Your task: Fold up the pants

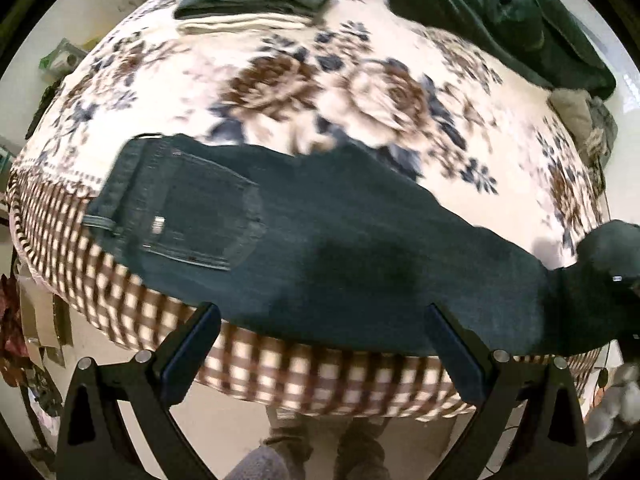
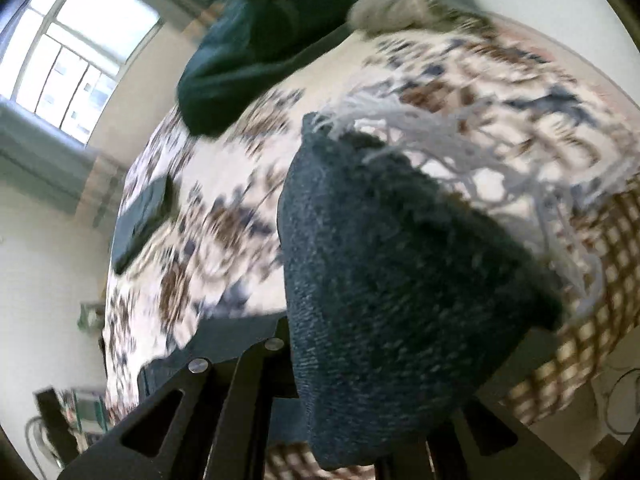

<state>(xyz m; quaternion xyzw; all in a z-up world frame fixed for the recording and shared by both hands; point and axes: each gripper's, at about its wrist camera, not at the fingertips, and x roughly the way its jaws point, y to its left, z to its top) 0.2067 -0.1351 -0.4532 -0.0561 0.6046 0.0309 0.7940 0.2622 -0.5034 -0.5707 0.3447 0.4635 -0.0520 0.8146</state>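
**Jeans laid lengthwise on bed edge, hem end clamped by right tongs**

Dark blue denim pants (image 1: 320, 248) are seen stretched along the near edge of the bed (image 1: 280, 380), waistband at the left, legs running right. Back pocket and belt loop are visible face up; the two legs appear stacked, so a lengthwise fold is judged done. The frayed white hem (image 2: 400, 136) is lifted off the blanket in the right wrist view.

Handling, as a judgement: denim is soft but fairly heavy and thick, not slippery, not fragile; it will drape and sag if held at one point only. Hold is best taken at hem and waistband corners, through all layers.

Right tongs (image 2: 360, 432): clamped on the leg end, cloth bunched between the fingers. Left tongs (image 1: 320, 356): spread apart, nothing held, hovering at the near edge over mid-leg.

Further out: folded clothes (image 1: 256, 0) stacked far left, a dark green garment (image 1: 500, 12) heaped far right, window (image 2: 80, 56) beyond.
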